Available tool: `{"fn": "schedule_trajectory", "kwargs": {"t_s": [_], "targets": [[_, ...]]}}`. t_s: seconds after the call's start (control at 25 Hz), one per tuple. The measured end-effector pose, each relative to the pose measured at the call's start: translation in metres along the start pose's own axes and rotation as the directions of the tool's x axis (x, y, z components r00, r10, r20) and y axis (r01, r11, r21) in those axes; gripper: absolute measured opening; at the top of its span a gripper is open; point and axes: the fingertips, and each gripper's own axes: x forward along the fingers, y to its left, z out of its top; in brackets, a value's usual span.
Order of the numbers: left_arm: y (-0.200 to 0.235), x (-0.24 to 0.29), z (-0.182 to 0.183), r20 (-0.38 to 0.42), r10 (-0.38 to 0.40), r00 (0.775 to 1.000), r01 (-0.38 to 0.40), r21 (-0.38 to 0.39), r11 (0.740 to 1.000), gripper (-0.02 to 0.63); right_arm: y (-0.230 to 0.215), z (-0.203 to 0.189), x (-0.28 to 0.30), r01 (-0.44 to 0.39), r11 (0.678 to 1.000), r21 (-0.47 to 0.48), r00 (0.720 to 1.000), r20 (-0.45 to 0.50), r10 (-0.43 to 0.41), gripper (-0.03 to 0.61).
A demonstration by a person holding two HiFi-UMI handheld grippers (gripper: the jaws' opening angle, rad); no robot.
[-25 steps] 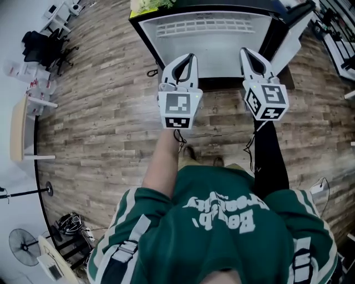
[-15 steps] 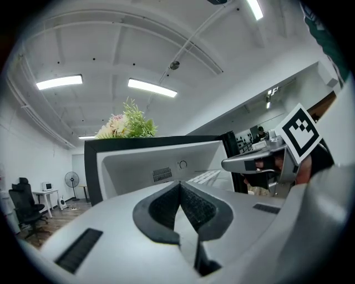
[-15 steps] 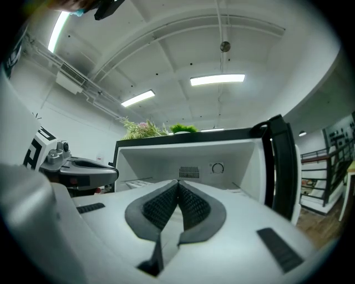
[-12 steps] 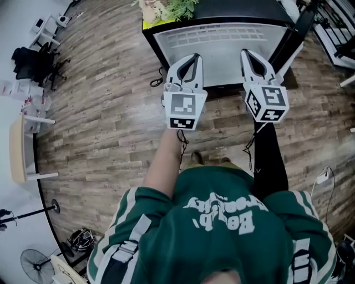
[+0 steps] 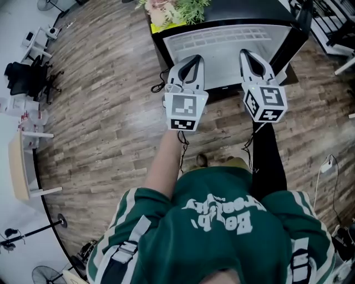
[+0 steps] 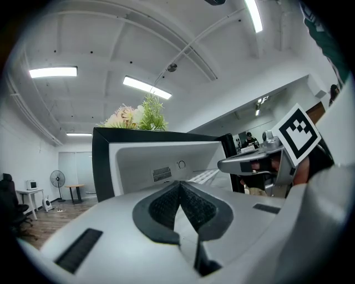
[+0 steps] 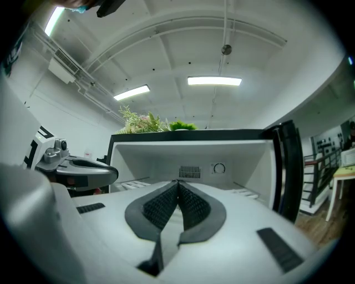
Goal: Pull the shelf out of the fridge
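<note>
The fridge (image 5: 227, 52) stands open on a floor (image 5: 100, 111) of grey-brown wooden planks, its black frame around a white inside. The shelf (image 5: 222, 37) sits inside the fridge, a pale slatted grid running across its width. Green plants and pale flowers (image 5: 177, 8) stand on top of the fridge.

The left claw (image 5: 192, 57) and the right claw (image 5: 244, 54) are held level side by side in front of the open fridge. Each is pressed together with nothing between its pads, and neither touches the shelf.

In the gripper views the white ceiling carries long strip lights (image 7: 214, 81). A standing fan (image 6: 55, 178) is far off by a white wall. Black chairs (image 5: 25, 77) stand at the room's left edge. The person's green shirt (image 5: 222, 222) fills the bottom of the head view.
</note>
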Motion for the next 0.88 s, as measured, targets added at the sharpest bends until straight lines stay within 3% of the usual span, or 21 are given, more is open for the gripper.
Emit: {"fn": "schedule_trajectory", "kwargs": {"t_s": [0.36, 0.72, 0.88], "targets": [[0.0, 0.002, -0.01, 0.01, -0.035, 0.999, 0.035, -0.025, 0.999, 0.017, 0.001, -0.006, 0.001, 0.027, 1.0, -0.002, 1.0, -0.014, -0.027, 0.009], [0.001, 0.019, -0.015, -0.009, 0.021, 1.0, -0.021, -0.008, 1.0, 0.017, -0.007, -0.014, 0.026, -0.039, 0.999, 0.015, 0.999, -0.029, 0.039, 0.009], [0.0, 0.027, -0.016, -0.015, 0.051, 0.999, -0.051, -0.003, 0.999, 0.017, -0.015, -0.022, 0.035, -0.063, 0.995, 0.082, 0.997, -0.029, 0.066, 0.011]]}}
